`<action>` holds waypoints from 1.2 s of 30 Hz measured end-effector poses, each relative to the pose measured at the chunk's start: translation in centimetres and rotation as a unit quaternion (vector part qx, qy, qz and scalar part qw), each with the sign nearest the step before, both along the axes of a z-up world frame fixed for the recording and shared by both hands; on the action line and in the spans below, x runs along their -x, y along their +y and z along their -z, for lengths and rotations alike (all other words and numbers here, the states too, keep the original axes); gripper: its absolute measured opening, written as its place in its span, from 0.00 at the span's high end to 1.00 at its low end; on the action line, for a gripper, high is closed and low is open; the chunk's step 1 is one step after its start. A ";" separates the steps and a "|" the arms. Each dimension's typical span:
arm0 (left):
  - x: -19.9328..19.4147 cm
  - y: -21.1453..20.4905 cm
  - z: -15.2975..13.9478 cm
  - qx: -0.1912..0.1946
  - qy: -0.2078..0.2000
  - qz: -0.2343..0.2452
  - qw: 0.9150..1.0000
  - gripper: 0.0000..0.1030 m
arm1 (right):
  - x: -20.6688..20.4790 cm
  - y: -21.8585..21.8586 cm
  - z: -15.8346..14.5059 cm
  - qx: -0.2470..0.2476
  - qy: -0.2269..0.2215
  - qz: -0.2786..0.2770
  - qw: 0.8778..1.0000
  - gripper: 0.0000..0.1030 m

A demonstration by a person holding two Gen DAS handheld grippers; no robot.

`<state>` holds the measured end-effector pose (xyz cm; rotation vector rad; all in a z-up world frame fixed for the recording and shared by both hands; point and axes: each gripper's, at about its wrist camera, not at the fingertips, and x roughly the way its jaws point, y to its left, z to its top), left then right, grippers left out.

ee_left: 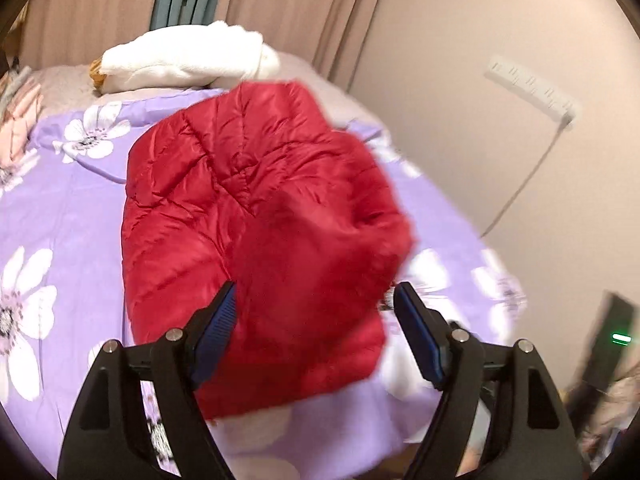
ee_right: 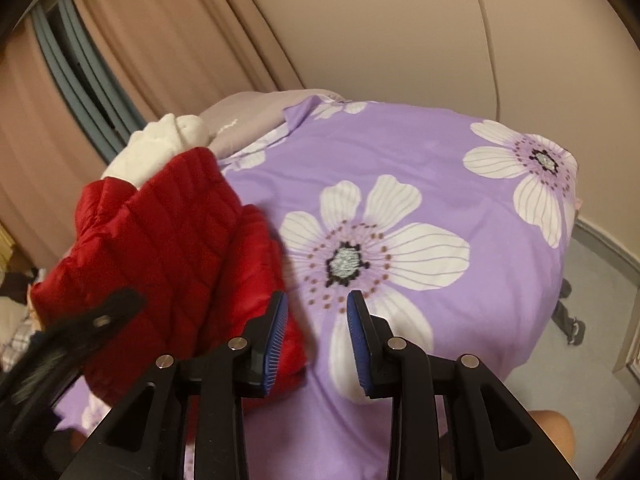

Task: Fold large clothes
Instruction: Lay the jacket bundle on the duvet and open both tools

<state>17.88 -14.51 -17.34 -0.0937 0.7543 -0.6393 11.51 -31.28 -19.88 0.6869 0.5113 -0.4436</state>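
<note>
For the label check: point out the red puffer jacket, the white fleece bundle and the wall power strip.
red puffer jacket [ee_left: 224, 184]: left wrist view, on its quilted upper panel.
white fleece bundle [ee_left: 180, 60]: left wrist view, on the middle of the bundle.
wall power strip [ee_left: 532, 90]: left wrist view, on the strip's body.

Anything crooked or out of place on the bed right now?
The red jacket lies in a lumpy, uneven bundle on the purple sheet, its edges not squared. Both grippers are open and hold nothing.

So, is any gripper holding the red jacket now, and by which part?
No. The left gripper is open over the jacket without pressing it. The right gripper is open beside it, over the sheet.
</note>
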 end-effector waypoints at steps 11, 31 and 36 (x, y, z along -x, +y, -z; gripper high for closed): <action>1.0 6.7 -2.0 -0.035 -0.051 -0.131 0.990 0.34 | -0.8 4.2 -3.4 0.029 -0.022 -0.031 0.999 0.57; -1.6 15.5 1.5 -0.033 0.002 -0.238 0.971 0.47 | -10.3 11.9 -6.6 0.180 0.026 -0.072 0.981 0.47; -2.3 15.4 2.1 -0.036 0.009 -0.241 0.970 0.47 | -9.8 9.7 -5.5 0.150 0.036 -0.047 0.987 0.59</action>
